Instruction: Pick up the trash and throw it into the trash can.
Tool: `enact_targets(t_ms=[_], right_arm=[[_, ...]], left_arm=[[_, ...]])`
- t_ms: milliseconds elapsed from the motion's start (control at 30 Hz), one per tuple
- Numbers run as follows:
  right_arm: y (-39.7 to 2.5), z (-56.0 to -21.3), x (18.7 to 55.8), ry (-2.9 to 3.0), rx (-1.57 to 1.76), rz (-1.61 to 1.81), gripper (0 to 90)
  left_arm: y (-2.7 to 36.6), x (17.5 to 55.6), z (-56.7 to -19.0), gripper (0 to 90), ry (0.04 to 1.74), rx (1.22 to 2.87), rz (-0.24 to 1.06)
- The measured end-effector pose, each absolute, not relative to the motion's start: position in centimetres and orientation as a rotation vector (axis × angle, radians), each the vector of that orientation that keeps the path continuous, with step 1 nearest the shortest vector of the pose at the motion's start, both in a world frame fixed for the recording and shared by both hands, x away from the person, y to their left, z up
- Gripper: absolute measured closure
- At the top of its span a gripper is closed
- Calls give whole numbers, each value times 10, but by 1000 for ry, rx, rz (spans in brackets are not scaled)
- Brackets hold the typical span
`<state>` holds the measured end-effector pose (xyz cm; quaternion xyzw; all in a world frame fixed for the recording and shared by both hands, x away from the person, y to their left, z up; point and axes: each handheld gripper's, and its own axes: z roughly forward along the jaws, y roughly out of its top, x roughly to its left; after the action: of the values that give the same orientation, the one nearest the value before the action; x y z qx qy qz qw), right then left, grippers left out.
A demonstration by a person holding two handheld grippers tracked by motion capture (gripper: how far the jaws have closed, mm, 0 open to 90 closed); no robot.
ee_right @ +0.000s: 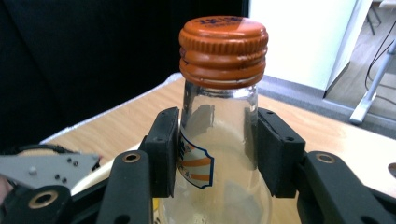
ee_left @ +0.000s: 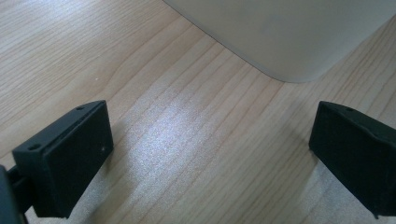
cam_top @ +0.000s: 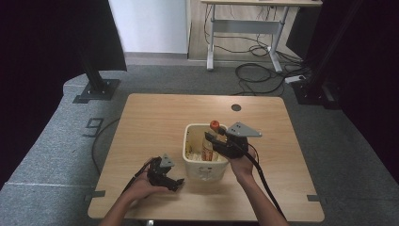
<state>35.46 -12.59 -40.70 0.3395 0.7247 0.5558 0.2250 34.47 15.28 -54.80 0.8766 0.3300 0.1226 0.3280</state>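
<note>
The right gripper (ee_right: 218, 154) has its fingers (ee_right: 164, 149) closed on the neck of a clear glass bottle with an orange screw cap (ee_right: 219, 121), held upright in the cream plastic bin (cam_top: 203, 165) on the light wooden tabletop (cam_top: 155, 117). The bottle's long axis runs vertical, cap up. The step looks like a lift out or a lowering in; I cannot tell which. Either calls for a straight vertical move clear of the rim. The left gripper (cam_top: 164, 176) rests beside the bin, fingers (ee_left: 65, 158) spread wide, empty.
</note>
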Motion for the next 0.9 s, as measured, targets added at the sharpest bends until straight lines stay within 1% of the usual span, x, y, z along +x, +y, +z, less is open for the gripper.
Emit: enact_targets(t_ms=[600, 900], right_arm=[[-121, -433, 364, 2124, 950, 1372, 537], [-128, -433, 365, 2121, 956, 1389, 534]], left_arm=[[153, 345, -548, 0, 864, 2295, 320], [153, 345, -548, 0, 864, 2295, 320]])
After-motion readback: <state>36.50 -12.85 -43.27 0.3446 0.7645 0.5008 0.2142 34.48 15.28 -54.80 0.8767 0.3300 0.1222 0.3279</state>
